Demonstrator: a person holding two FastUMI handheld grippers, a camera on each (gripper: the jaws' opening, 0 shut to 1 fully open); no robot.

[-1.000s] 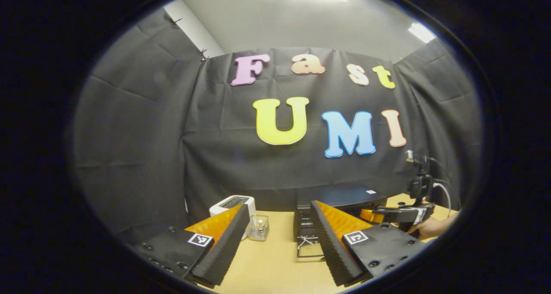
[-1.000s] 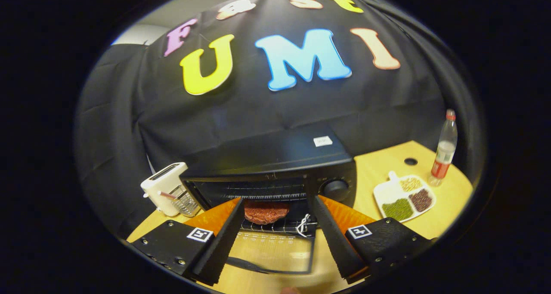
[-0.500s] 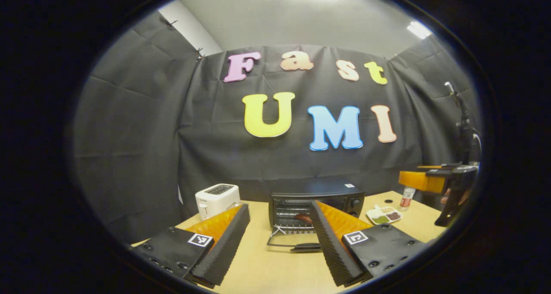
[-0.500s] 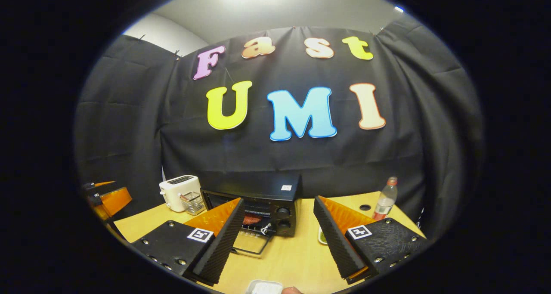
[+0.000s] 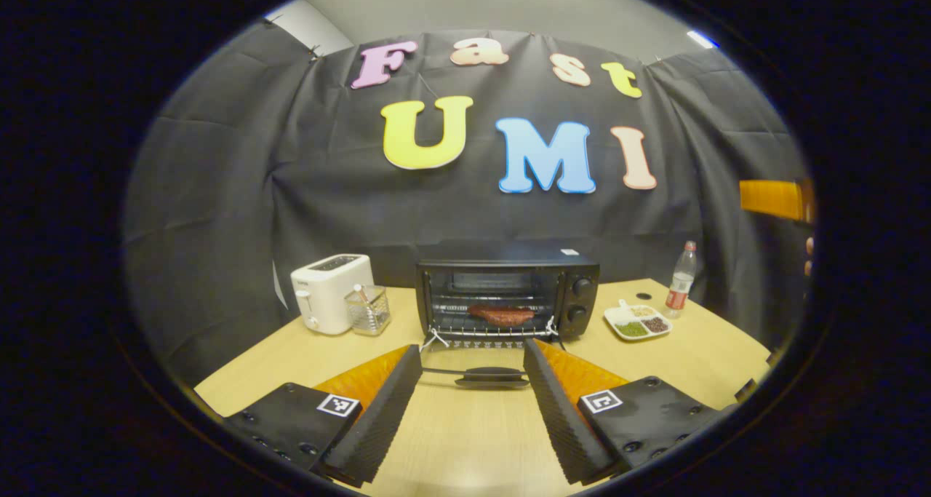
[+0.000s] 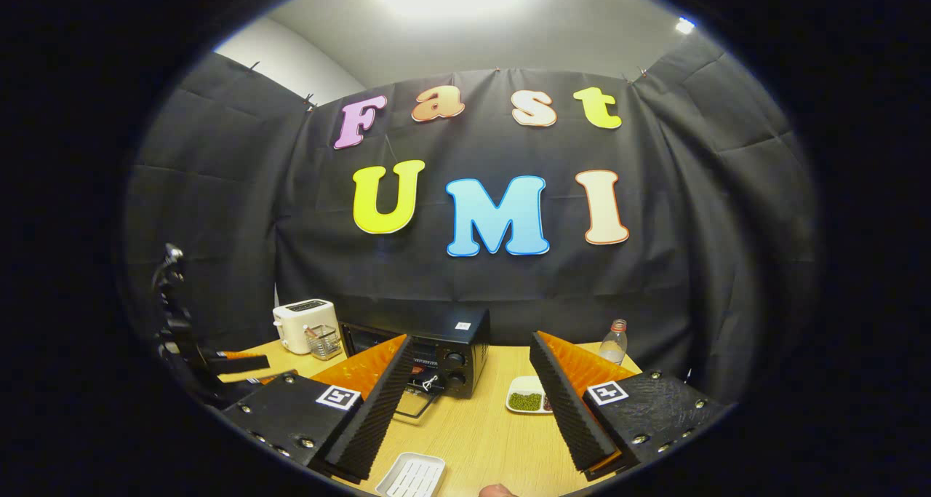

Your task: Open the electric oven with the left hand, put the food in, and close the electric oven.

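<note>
The oven (image 5: 507,294) stood at the far middle of the table (image 5: 465,446), its door (image 5: 476,373) dropped flat, handle running left to right, the food (image 5: 500,313) on the rack. The left gripper (image 5: 471,417), wide and empty, faced it squarely, nearer than the wide, empty right gripper (image 6: 471,410); bare table lay between.

Right hand-held gripper (image 5: 774,199) cut off by edge; oven door (image 6: 416,404) partly hidden.
</note>
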